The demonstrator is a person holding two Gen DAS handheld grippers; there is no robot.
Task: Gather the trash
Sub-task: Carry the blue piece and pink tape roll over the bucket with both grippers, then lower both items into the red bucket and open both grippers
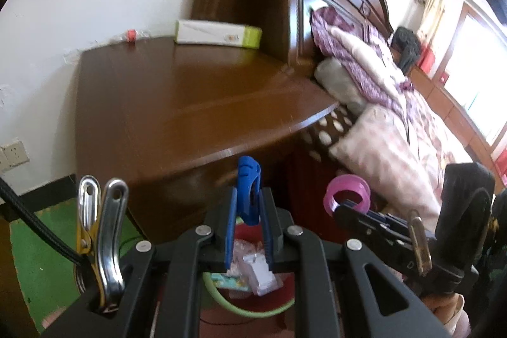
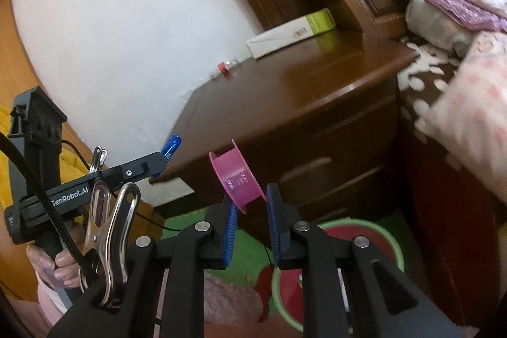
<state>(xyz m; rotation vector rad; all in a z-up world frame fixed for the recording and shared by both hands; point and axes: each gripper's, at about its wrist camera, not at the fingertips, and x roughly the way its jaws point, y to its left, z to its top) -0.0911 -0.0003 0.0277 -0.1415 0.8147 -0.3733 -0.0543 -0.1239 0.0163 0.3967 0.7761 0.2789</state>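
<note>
Beside the brown nightstand (image 1: pixel 190 103): left tongs (image 1: pixel 250 230) clamped on a blue clip (image 1: pixel 249 192), right tongs (image 2: pixel 250 224) pinching a pink spool (image 2: pixel 236 179), both above the green-rimmed bin (image 2: pixel 397 246).

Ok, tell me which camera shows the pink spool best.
The right wrist view. There the pink spool sits large and central between the right gripper pads, flanges and moulded markings visible. The left wrist view shows the spool smaller, off to the right edge, seen end-on as a ring, partly hidden by that gripper.
</note>
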